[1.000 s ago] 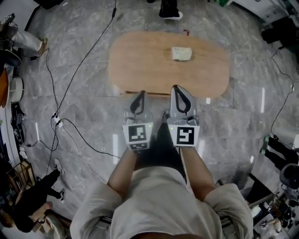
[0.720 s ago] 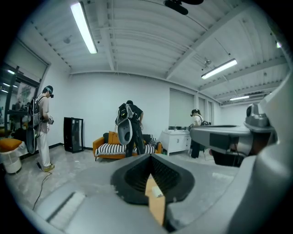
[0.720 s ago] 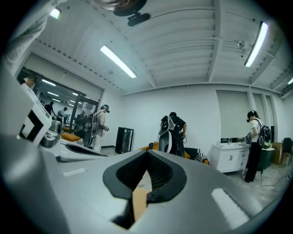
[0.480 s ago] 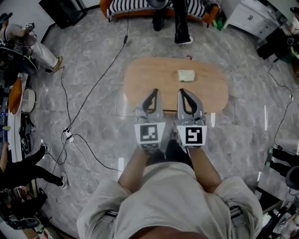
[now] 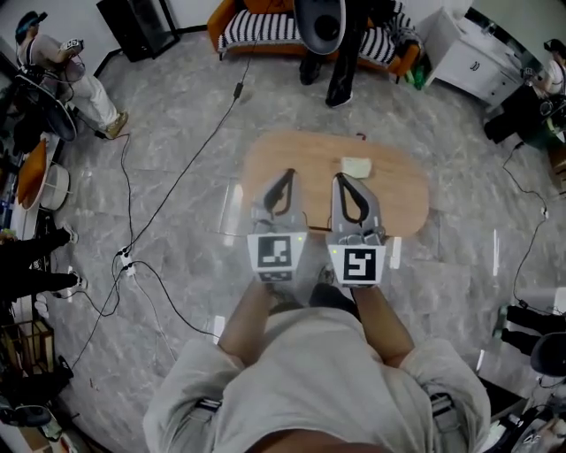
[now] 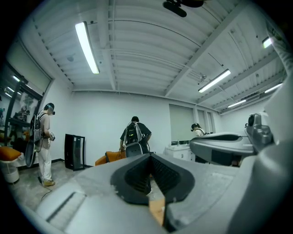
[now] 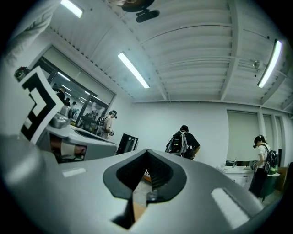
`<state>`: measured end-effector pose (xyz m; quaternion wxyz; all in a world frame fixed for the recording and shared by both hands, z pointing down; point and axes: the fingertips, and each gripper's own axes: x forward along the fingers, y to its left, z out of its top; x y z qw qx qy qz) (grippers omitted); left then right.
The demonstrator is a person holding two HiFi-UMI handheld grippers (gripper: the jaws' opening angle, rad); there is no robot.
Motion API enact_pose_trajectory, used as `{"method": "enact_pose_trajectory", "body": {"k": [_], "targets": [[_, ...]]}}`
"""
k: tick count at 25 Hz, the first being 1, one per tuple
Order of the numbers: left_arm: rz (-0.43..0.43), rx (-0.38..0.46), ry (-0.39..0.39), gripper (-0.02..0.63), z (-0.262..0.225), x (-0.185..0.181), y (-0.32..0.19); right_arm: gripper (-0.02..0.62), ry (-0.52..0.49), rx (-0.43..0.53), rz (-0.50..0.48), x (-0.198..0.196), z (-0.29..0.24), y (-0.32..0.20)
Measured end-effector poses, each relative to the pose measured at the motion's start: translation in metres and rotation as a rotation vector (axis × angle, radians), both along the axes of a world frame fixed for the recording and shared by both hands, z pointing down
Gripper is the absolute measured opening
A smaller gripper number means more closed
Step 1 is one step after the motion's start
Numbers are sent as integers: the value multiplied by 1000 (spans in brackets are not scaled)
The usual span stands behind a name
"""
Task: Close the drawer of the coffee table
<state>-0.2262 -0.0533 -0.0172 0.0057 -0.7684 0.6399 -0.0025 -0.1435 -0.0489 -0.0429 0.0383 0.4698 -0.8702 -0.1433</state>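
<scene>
Grippers sit side by side, level, over the near half of the oval wooden coffee table (image 5: pixel 400 191), which lies at 12 o'clock from the person. The left gripper (image 5: pixel 286 173) has its jaws pressed together with nothing between them, and the right gripper (image 5: pixel 340 178) is likewise closed and empty. The drawer cannot be made out from above, as the grippers cover the table's near edge. A small pale packet (image 5: pixel 356 166) rests on the tabletop at 1 o'clock. A black cable (image 5: pixel 188 157) trails across the marble floor at 10 o'clock, and a striped sofa (image 5: pixel 258 26) stands beyond the table.
</scene>
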Motion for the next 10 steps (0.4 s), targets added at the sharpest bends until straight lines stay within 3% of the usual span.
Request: {"method": "enact_pose_trajectory", "body": {"k": [10], "targets": [[11, 3, -2, 17, 2, -16, 10, 6, 34, 22, 13, -14, -3, 9]]}}
